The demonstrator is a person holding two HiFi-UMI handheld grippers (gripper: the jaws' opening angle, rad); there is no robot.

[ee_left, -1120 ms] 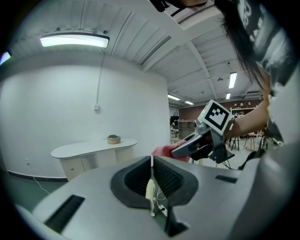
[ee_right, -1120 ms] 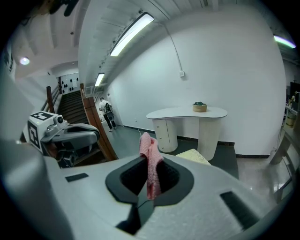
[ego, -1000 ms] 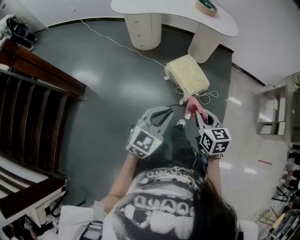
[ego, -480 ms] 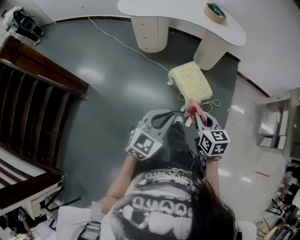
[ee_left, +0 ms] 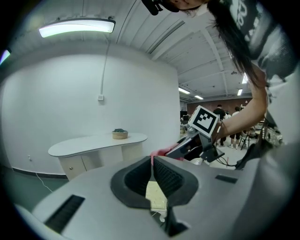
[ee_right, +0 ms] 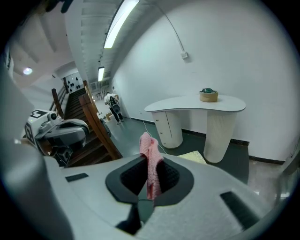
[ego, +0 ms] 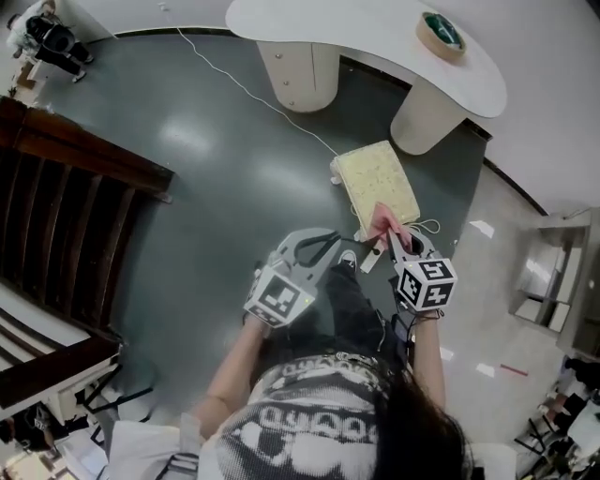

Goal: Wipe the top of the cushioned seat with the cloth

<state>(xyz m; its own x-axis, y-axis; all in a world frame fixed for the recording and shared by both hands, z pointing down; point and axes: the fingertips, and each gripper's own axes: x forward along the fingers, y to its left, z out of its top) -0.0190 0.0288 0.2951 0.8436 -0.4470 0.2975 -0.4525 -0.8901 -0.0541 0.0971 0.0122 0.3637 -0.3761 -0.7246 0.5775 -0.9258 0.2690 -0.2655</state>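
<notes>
The pale yellow, square cushioned seat (ego: 377, 180) lay on the dark green floor (ego: 216, 178) just above the centre of the head view. It was near the ribbed leg of the white curved surface (ego: 375, 28) at the top of the frame. The person stood over it with both tools held at about waist height.

The right gripper (ego: 398, 246) was pinching the small pink knitted cloth (ego: 386, 221). In the right gripper view the cloth (ee_right: 151, 161) rose upright from between the pressed jaws, and the seat (ee_right: 192, 156) showed beyond them, lower down and apart. Although the cloth overlapped the seat's lower edge in the head view, the right gripper view suggested it hung above the seat without touching it.

The left gripper (ego: 317, 247), at lower centre left, had its jaws pressed together with nothing between them. Its own view showed a strip of the seat (ee_left: 157, 197) below the meeting pads.

Judging from this, only the first part of the task was done: the cloth was in hand and carried close to the seat. No wiping appeared to have started. What remained was to lower the cloth onto the cushion's top and pass it across the whole surface.
</notes>
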